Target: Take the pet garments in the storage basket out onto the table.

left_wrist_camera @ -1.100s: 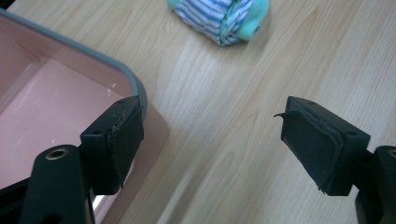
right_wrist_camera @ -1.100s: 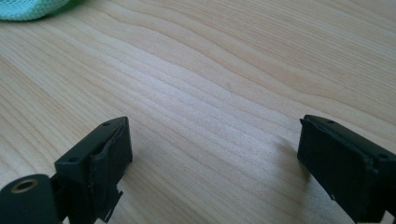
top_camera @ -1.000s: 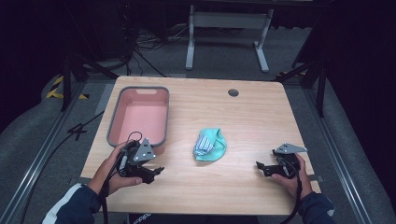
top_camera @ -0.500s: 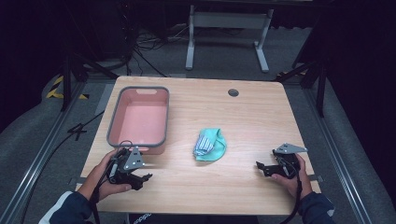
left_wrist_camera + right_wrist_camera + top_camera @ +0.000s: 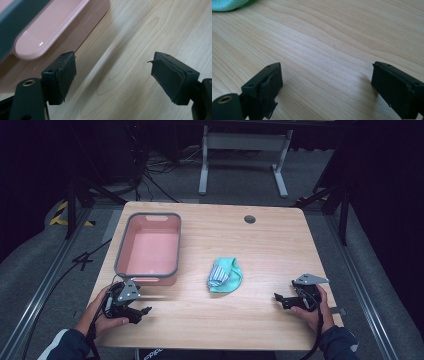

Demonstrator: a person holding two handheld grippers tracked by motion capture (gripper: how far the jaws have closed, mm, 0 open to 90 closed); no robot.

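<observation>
On the light wooden table (image 5: 270, 245), a pink rectangular plastic tub with a grey rim (image 5: 148, 248) sat at ten o'clock, and a small teal folded cloth (image 5: 225, 274) lay near centre. The left gripper (image 5: 141, 311), at seven o'clock just below the tub, and the right gripper (image 5: 278, 298), at four o'clock, gaped wide, holding nothing.

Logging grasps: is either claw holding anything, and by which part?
Nothing is held. Left claw and right claw are both open over bare table.

Pink tub (image 5: 150, 250) with grey rim, teal-and-striped cloth (image 5: 225, 275), pale wood-grain table (image 5: 270, 245).
</observation>
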